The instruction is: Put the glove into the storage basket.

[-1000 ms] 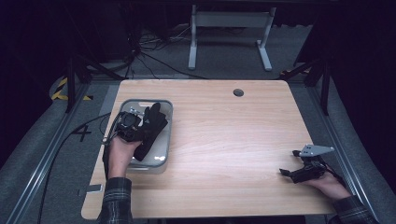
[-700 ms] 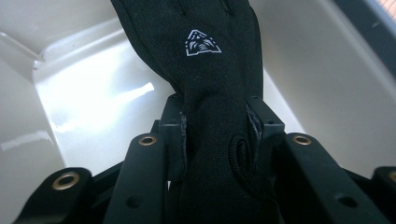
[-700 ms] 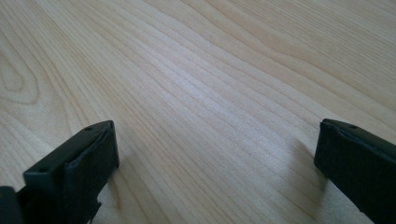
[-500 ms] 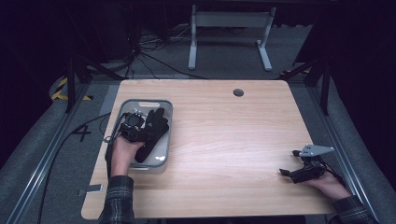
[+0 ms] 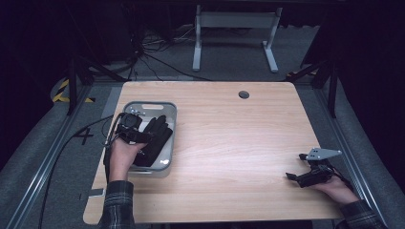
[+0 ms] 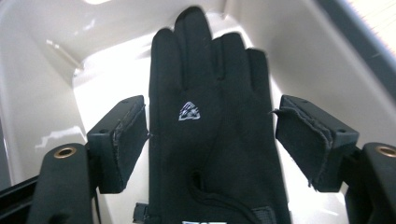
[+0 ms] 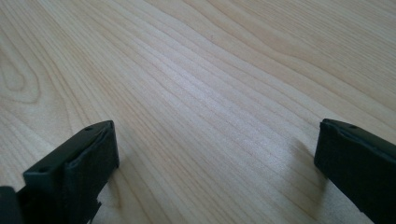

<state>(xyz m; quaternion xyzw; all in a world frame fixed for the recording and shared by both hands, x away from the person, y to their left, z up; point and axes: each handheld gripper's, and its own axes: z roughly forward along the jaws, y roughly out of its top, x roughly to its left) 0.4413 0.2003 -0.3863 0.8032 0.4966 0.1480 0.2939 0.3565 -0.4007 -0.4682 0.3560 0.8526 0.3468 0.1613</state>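
Note:
A black glove (image 5: 155,139) lies flat, fingers pointing away from me, inside a grey plastic tray (image 5: 168,107) at the table's left side. My left gripper (image 5: 141,137) hovers low over the glove's wrist end. In the left gripper view the glove (image 6: 210,116), with a small white logo, lies between the open jaws of the left gripper (image 6: 210,140). One pad (image 6: 122,140) sits at the glove's edge. My right gripper (image 5: 292,177) rests near the table's front right corner. It is the right gripper (image 7: 215,163) standing open over bare wood, holding nothing.
The tray's pale inner wall (image 6: 299,56) rises close around the glove. The wooden table (image 5: 239,143) has a cable hole (image 5: 244,94) at the back. A black cable (image 5: 71,143) trails off the left edge; a metal stand (image 5: 234,28) stands behind the table.
The left hand and its gripper have drawn back slightly toward the table's near edge over the tray. The glove stays in the tray. The right gripper has not moved.

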